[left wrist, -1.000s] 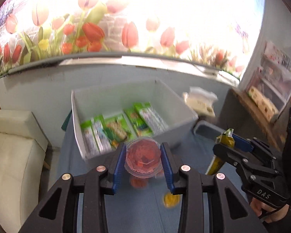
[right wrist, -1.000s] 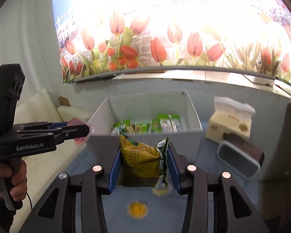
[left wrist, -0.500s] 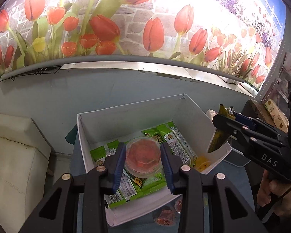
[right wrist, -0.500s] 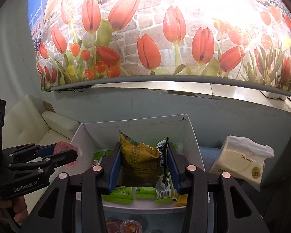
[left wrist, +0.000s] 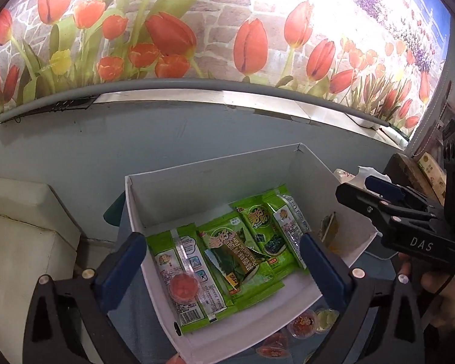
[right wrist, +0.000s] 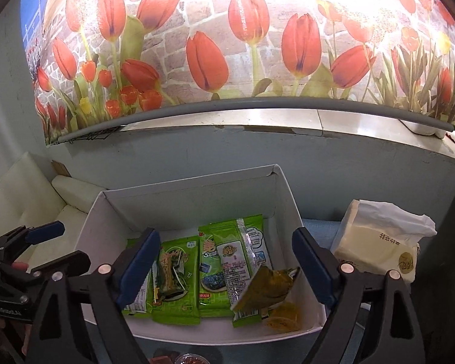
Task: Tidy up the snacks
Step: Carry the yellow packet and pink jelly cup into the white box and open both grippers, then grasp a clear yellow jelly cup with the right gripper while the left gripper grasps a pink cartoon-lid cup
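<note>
A white box [left wrist: 215, 179] [right wrist: 191, 191] holds several green snack packets [left wrist: 242, 248] [right wrist: 179, 273]. My left gripper [left wrist: 221, 257] is open above the box. A red jelly cup [left wrist: 183, 286] lies on the packets at the box's left. My right gripper [right wrist: 226, 261] is open above the box. A yellow snack bag [right wrist: 267, 288] lies tilted at the box's right side, beside a yellow jelly cup [right wrist: 283, 318]. In the left wrist view the bag [left wrist: 330, 230] shows edge-on by the right wall.
Several jelly cups [left wrist: 306, 324] [right wrist: 191, 359] sit on the blue table in front of the box. A tissue pack [right wrist: 382, 242] stands right of the box. A white sofa [left wrist: 21, 236] is at the left. A tulip mural wall is behind.
Both grippers moved over the box and opened. The red jelly cup dropped from the left gripper onto the packets. The yellow bag dropped from the right gripper into the box's right side.
</note>
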A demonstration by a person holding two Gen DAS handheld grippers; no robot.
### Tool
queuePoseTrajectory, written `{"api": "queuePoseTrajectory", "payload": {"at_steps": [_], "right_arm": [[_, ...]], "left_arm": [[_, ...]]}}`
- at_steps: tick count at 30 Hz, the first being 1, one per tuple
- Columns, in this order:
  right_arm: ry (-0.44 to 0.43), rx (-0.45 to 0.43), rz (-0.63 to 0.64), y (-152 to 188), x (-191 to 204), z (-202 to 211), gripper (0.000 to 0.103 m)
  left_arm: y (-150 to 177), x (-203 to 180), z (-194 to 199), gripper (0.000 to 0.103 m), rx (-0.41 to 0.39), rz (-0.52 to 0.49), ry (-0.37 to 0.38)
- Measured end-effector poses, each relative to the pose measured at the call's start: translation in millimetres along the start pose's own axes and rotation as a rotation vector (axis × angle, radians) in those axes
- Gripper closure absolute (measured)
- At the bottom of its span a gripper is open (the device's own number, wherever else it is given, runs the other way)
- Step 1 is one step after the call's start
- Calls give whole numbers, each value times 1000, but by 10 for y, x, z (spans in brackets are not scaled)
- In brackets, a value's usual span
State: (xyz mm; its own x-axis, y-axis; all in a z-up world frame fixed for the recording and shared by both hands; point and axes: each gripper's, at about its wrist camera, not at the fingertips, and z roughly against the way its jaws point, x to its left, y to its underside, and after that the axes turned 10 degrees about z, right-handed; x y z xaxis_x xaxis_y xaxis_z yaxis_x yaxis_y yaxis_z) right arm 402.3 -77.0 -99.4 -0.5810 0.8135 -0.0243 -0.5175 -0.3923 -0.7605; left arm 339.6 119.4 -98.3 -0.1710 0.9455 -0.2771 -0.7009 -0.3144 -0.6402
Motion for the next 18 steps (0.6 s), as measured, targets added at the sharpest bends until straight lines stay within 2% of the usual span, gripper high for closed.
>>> {"api": "queuePoseTrajectory", "payload": {"at_steps": [5, 9, 14, 18], "right_arm": [[-3, -2, -14, 21, -30, 27, 11], [2, -39, -37, 171, -67, 233, 11], [15, -63, -23, 687, -24, 563, 11], [30, 7, 24, 1203, 79, 586, 11]], "left_arm": [[-7, -13, 29, 0, -4, -12, -15], [70, 12, 151, 0, -18, -15, -18], [363, 43, 413, 0, -32, -23, 11], [734, -40, 567, 0, -25, -77, 6]]}}
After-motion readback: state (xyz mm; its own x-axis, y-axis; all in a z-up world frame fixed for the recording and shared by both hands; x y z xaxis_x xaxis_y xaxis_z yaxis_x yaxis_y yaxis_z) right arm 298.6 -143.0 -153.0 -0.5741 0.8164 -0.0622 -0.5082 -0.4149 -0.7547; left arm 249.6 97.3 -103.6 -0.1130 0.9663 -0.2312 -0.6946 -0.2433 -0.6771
